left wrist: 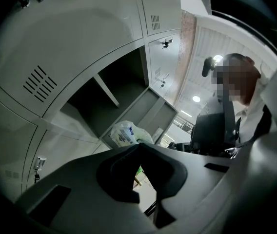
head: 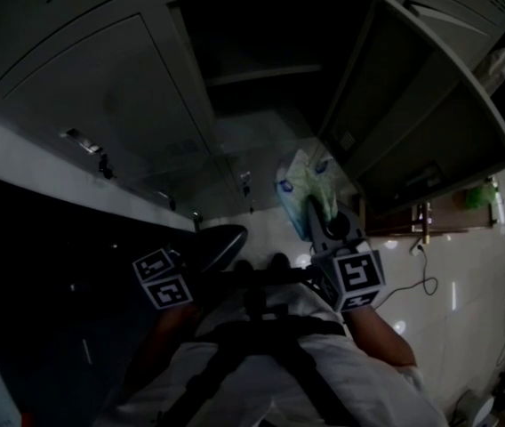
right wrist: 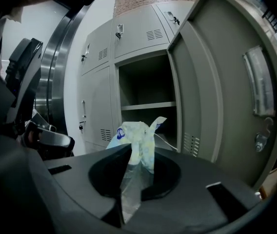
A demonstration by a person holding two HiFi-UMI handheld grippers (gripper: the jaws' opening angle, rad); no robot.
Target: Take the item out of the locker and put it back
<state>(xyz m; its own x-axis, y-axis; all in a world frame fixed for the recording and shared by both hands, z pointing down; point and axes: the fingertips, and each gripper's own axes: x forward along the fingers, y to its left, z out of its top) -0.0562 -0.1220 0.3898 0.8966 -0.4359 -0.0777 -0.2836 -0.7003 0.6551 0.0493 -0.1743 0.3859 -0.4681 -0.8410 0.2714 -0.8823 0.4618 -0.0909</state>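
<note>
Right in front of the person, the right gripper is shut tight on a thin bit of the plastic bag. The bag sticks up past the 2 jaws, and a strip of clear film hangs down between them. It is in the air, outside the locker, and touches nothing else.

Just to the side, the left gripper has its jaws closed with nothing in them. It helps with nothing right now.

Farther off, the locker is open. It has 1 shelf across the middle, and I see nothing lying inside. The door stands wide open on the right.

Here is what could go wrong, I think:

1. The bag could slip out. Only a little film is pinched, and film is smooth. A quick move could pull it free, and it would drop to the floor.
2. The film could stretch or rip, because the whole bag hangs from that 1 small bit.
3. The floppy top could catch on the locker's front edge or under the shelf on the way in. Then the bag would fold over or get pushed back out.
4. If it is let go too near the front edge, it could tip and fall out.
5. The right gripper could bump the door if it comes in too far to the right.
</note>
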